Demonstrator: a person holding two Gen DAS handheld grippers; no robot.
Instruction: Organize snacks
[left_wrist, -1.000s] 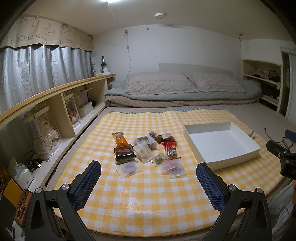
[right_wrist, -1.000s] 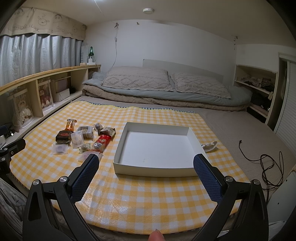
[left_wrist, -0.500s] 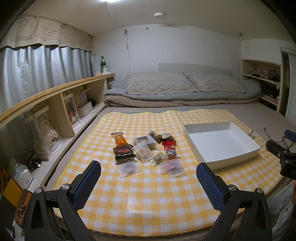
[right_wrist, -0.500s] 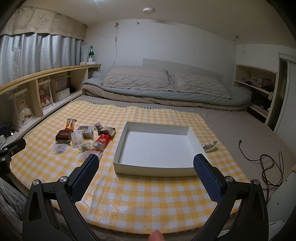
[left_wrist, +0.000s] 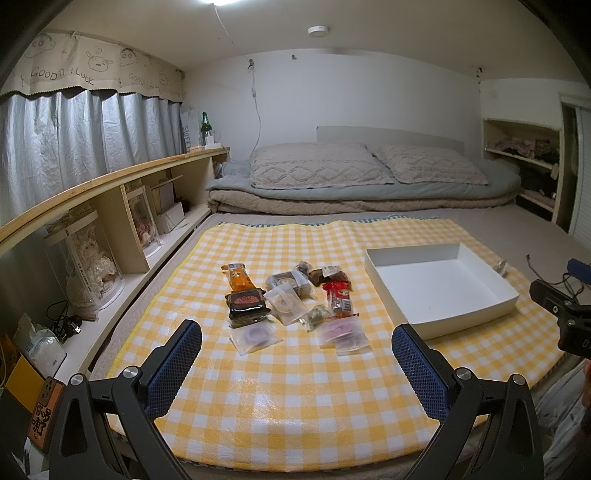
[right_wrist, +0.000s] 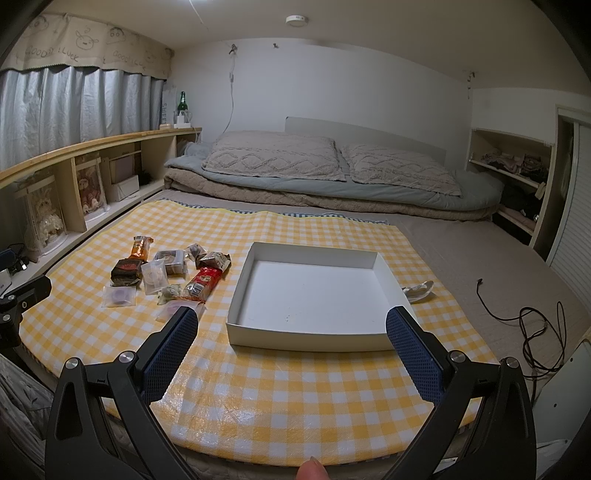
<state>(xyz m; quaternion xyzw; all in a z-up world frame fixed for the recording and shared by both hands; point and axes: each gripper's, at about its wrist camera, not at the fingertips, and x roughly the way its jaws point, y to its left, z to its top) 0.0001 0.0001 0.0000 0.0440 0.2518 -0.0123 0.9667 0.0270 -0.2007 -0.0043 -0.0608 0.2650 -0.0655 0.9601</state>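
Note:
Several wrapped snacks (left_wrist: 291, 299) lie in a cluster on a yellow checked cloth (left_wrist: 280, 398), among them an orange packet (left_wrist: 239, 277), a dark packet (left_wrist: 246, 306) and a red packet (left_wrist: 338, 295). An empty white box (left_wrist: 439, 288) sits to their right. My left gripper (left_wrist: 295, 349) hovers open in front of the snacks, holding nothing. In the right wrist view the box (right_wrist: 314, 295) lies straight ahead and the snacks (right_wrist: 166, 273) to its left. My right gripper (right_wrist: 291, 332) is open and empty before the box.
The cloth covers a mattress with folded bedding and pillows (left_wrist: 362, 173) at the far end. A wooden shelf unit (left_wrist: 110, 206) runs along the left. A cable (right_wrist: 532, 325) lies on the right. A fingertip (right_wrist: 312, 470) shows at the bottom edge.

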